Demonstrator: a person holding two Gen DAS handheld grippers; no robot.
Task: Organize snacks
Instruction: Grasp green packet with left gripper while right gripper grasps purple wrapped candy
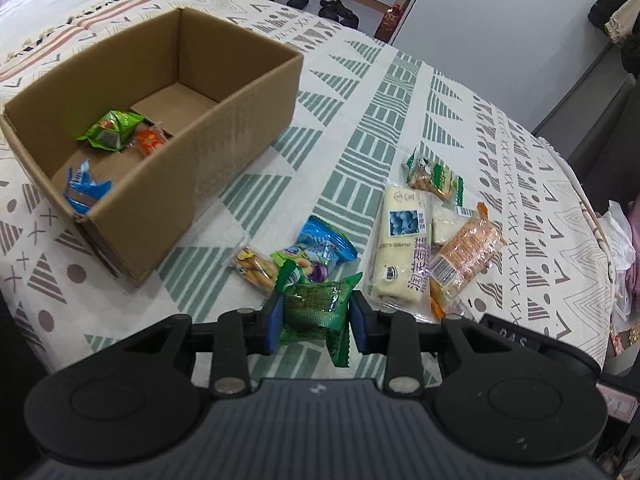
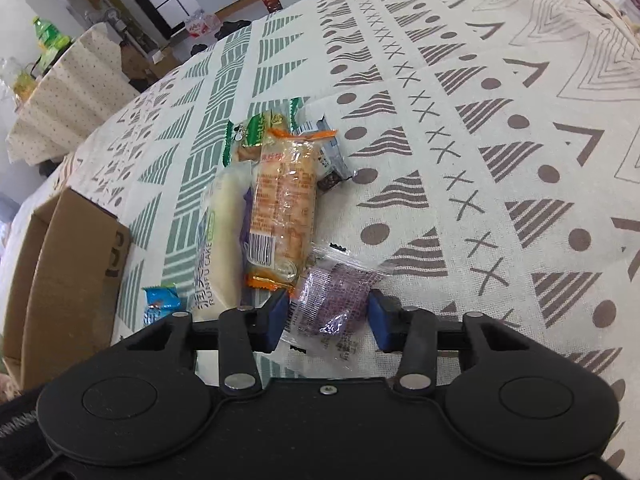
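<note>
Three packets are already lying in the cardboard box [image 1: 160,128] at the far left of the counter [image 1: 360,128]: a green packet [image 1: 114,128], an orange one [image 1: 150,140] and a blue one [image 1: 82,192] in the near corner. A dark green snack packet [image 1: 316,308] is clamped between the fingers of the left gripper [image 1: 316,320], near the loose pile and not yet over the box. A clear packet with a purple filling [image 2: 336,300] is bracketed by the right gripper [image 2: 328,320], its fingers fairly wide apart; whether they are pressing on the wrapper cannot be told. Left on the cloth are a long white cake [image 1: 404,244], an orange cracker pack [image 1: 466,256], a blue packet [image 1: 326,242], a biscuit packet [image 1: 254,266] and others. The job is judged well under half done.
</note>
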